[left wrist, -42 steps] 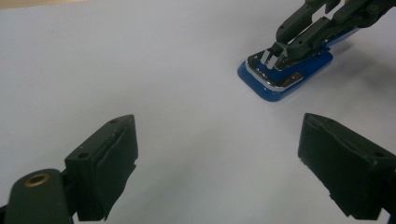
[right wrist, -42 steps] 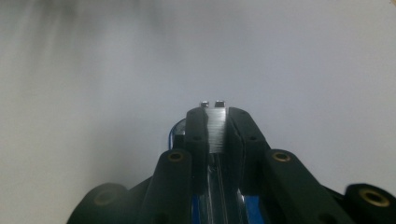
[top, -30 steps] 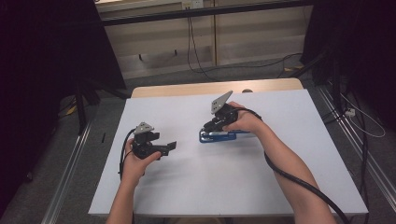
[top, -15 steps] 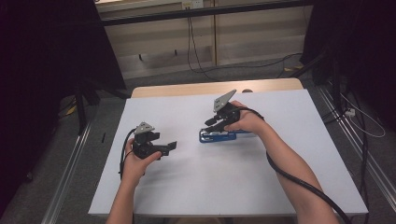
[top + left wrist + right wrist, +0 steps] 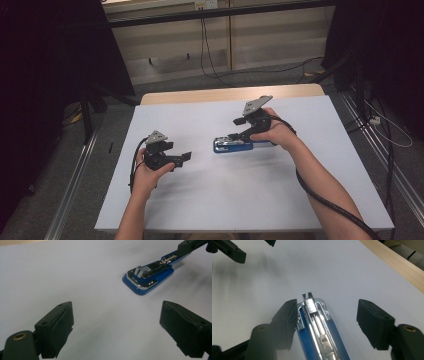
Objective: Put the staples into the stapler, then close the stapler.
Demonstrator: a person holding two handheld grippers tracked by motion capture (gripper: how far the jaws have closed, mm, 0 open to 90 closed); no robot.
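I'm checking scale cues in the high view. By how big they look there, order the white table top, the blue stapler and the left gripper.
1. White table top, by far.
2 and 3. Blue stapler and left gripper: alike in apparent size, and the right gripper covers part of the stapler, so unranked.

L gripper & R gripper: fingers spread wide.

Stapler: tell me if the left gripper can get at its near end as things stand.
Probably yes. The left gripper is open, pointed toward the stapler, with bare table between them; the right gripper sits over its far part.
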